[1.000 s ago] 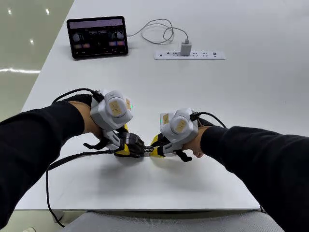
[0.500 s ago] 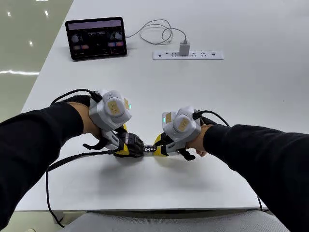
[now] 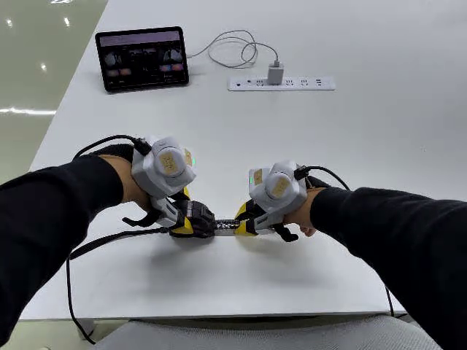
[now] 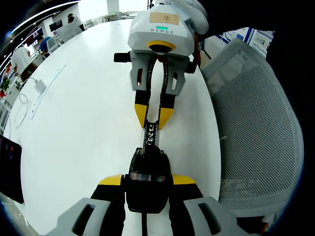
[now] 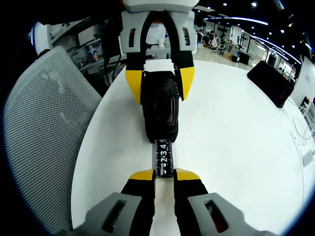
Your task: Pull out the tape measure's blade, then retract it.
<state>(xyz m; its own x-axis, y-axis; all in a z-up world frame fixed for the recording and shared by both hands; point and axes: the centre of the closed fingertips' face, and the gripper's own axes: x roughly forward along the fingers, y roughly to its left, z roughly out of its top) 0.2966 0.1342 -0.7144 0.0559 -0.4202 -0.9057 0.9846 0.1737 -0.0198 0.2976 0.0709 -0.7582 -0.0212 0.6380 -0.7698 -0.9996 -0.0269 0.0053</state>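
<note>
A black tape measure case (image 3: 198, 218) (image 4: 148, 177) (image 5: 160, 109) rests just above the white table near its front edge, with my left gripper (image 3: 187, 223) (image 4: 147, 180) shut on it. A short length of dark numbered blade (image 3: 226, 225) (image 4: 151, 135) (image 5: 164, 158) runs out of the case to the right. My right gripper (image 3: 243, 226) (image 5: 164, 174) is shut on the blade's end; its yellow fingertips (image 4: 153, 116) face the case in the left gripper view.
A dark tablet (image 3: 141, 57) stands at the far left of the table. A white power strip (image 3: 282, 84) with a charger and coiled cable (image 3: 237, 47) lies at the back. A grey mesh chair (image 4: 256, 142) (image 5: 44, 123) sits at the table's front edge (image 3: 219, 315).
My right gripper has moved a little to the right, away from the case, and more blade shows between the two grippers. The left gripper holds steady.
</note>
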